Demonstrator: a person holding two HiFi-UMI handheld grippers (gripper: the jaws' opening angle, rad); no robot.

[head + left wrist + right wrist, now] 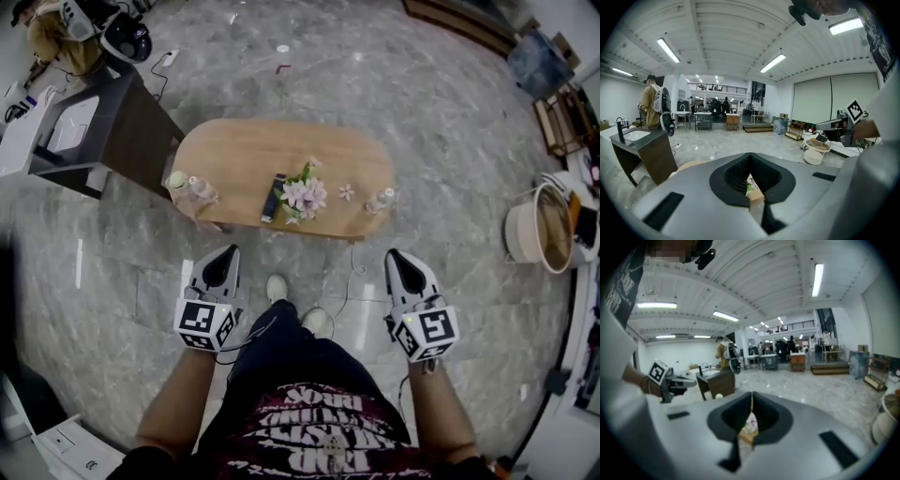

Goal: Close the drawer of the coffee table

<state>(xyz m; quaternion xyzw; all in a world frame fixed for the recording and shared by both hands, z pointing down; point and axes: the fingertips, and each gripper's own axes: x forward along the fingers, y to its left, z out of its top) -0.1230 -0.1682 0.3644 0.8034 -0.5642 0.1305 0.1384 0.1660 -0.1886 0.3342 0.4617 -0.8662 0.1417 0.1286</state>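
The oval wooden coffee table (234, 155) stands on the marble floor ahead of me in the head view. On it lie a flower bunch (305, 194), a dark remote (273, 197) and clear bottles (199, 188). I cannot make out its drawer from above. My left gripper (228, 251) is shut and empty, a short way before the table's front left. My right gripper (394, 253) is also shut and empty, before the front right. In the left gripper view the shut gripper (750, 155) leaves a sliver of table showing. The right gripper (752, 394) frames the flowers the same way.
A dark sink cabinet (111, 131) stands just left of the table. At the right are a round tub (539, 228) and shelving. A cable (349, 286) trails on the floor by my feet. A person with a backpack (652, 105) stands far off.
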